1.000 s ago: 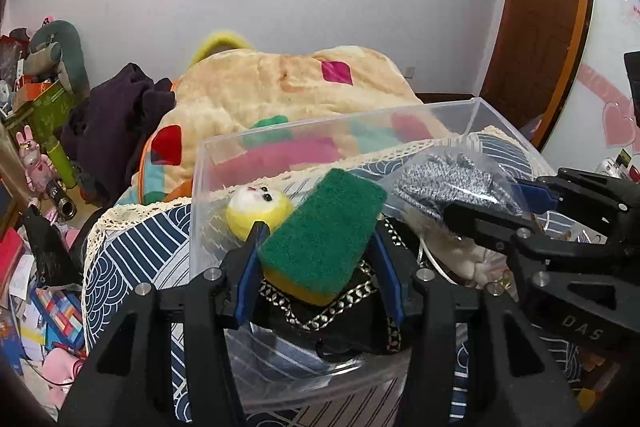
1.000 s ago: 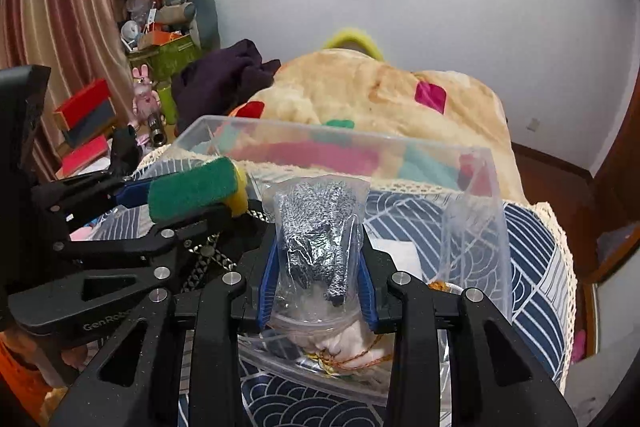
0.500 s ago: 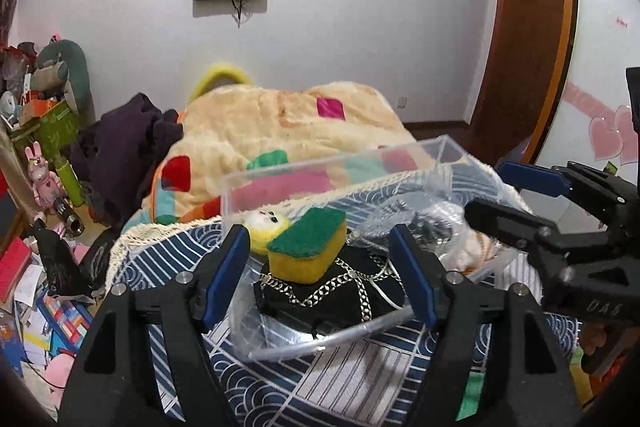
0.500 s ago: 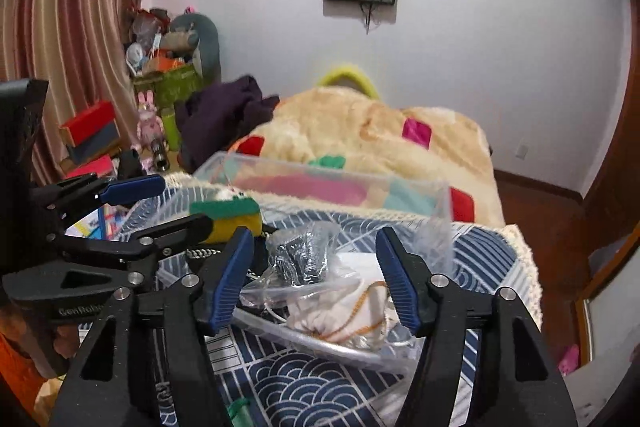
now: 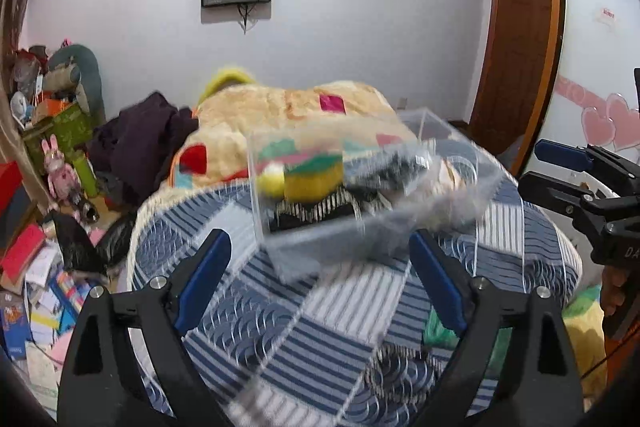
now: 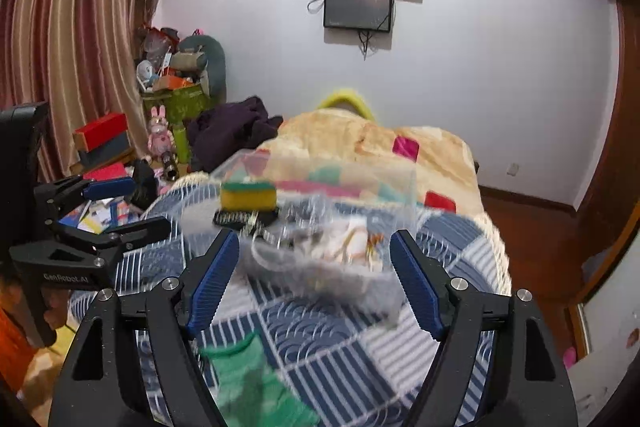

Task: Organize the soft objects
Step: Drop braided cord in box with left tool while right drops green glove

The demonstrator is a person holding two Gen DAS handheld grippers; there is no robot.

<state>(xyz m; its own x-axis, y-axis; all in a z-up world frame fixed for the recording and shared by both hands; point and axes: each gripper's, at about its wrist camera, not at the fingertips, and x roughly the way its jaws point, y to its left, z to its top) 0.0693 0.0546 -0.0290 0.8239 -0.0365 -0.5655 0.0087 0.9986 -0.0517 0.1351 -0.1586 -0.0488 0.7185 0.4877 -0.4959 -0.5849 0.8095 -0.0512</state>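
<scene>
both grippers wide open and empty, short of the clear bin

patterned cloth point(image 5: 320, 327) lies bare between left gripper point(image 5: 318, 279) and clear bin point(image 5: 460, 187); right gripper point(image 6: 316, 279) faces the bin's near wall, sponge point(image 6: 248, 195) inside, ahead-left.

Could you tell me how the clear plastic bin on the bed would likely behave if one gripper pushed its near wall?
The clear bin would probably slide rather than tip, as it looks low and wide. It likely feels light: only a sponge and other small soft items show inside. The quilt may bunch and drag.
</scene>
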